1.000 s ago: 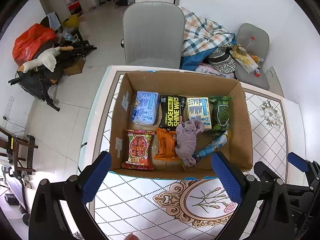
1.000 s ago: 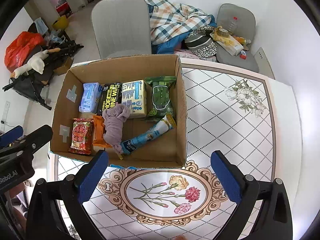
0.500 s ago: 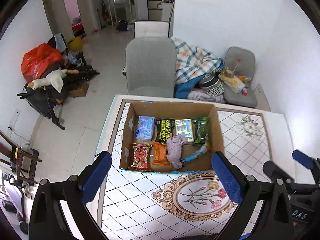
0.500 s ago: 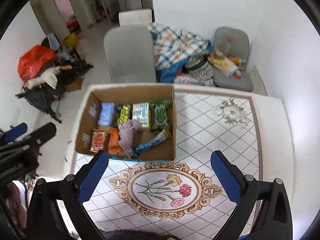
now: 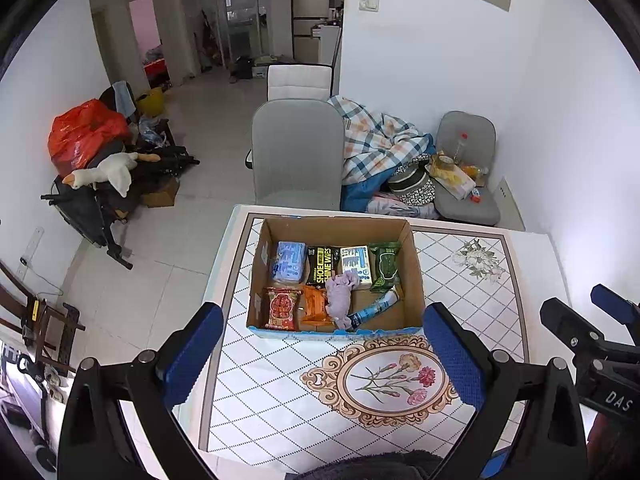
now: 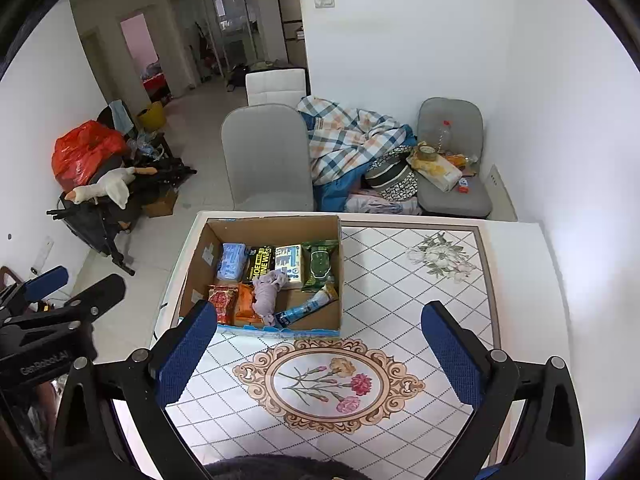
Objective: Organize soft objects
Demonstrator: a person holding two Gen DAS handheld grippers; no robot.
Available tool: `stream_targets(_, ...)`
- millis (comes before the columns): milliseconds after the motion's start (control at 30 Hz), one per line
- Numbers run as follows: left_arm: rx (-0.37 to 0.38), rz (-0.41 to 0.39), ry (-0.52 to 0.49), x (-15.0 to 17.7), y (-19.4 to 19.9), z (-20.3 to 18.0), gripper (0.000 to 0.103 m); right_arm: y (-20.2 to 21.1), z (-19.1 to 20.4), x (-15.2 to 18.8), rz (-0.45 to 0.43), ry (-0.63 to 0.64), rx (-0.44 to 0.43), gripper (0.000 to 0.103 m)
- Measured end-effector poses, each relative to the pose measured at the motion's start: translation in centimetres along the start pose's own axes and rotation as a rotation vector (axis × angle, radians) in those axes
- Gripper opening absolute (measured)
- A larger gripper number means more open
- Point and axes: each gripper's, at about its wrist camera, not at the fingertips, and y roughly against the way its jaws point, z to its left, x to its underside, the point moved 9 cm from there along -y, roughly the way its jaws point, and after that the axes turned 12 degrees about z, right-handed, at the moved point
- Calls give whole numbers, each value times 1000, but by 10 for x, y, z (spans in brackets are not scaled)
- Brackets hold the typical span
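Purple cloth (image 5: 340, 292) lies in cardboard box (image 5: 336, 227) at counter (image 5: 280, 380) 12 o'clock, overlapping "SHOE SHINE WIPES" pack (image 5: 322, 265). Left tool (image 5: 320, 354) and right tool (image 6: 316, 350) both apart, empty, pulled farther back than before.

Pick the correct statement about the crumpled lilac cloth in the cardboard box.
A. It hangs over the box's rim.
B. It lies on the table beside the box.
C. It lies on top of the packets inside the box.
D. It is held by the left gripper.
C: the lilac cloth lies inside the cardboard box, draped over the packets, while both grippers are open, apart from it.
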Motion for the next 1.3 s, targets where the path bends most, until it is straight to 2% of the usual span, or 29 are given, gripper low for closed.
stream_targets(1300, -10, -10, -7, 18, 5, -6, 102, 19, -21, 8, -25, -8, 44, 103)
